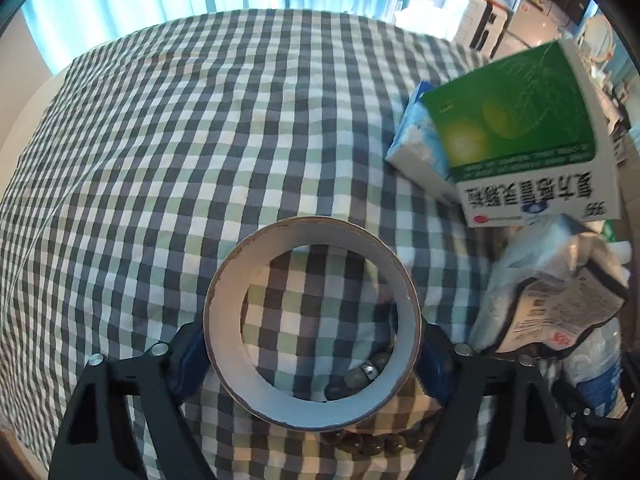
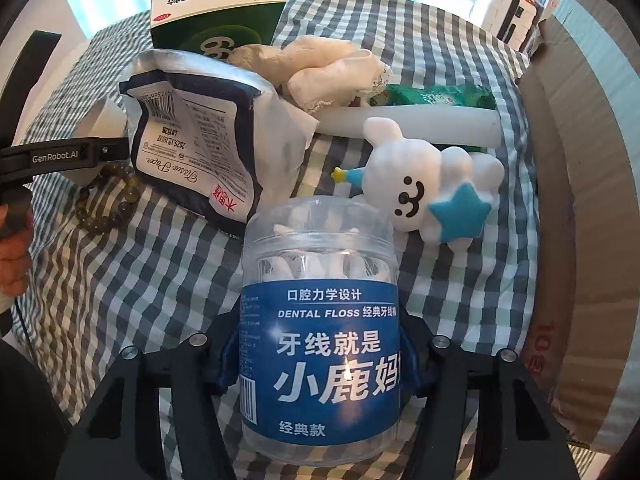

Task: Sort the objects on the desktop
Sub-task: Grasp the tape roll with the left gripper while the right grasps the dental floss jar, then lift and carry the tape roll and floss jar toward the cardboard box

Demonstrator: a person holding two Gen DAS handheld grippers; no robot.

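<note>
The floss jar (image 2: 320, 328) fills the near part of the right wrist view, standing upright on the checked cloth (image 2: 100, 300) between the fingers of the right gripper (image 2: 320, 360). Both blue pads touch its sides, so the tongs look clamped on it. The jar is clear plastic with its lid on, and white floss picks show inside the upper part.

In the left wrist view, the left gripper (image 1: 314, 354) holds a tape roll (image 1: 312, 360) by its outer wall, a pad on each side. Through the ring I see part of a bead bracelet (image 1: 362, 376) lying on the cloth under it.

I judge that both hands are at the picking step. Next, each thing needs a straight lift and a carry to its place; perhaps the cardboard box (image 2: 580, 240) at the right edge, whose inside is not visible.

Beyond lie a tissue pack (image 2: 192, 140), a medicine box (image 2: 216, 8) and a white toy (image 2: 428, 188).
</note>
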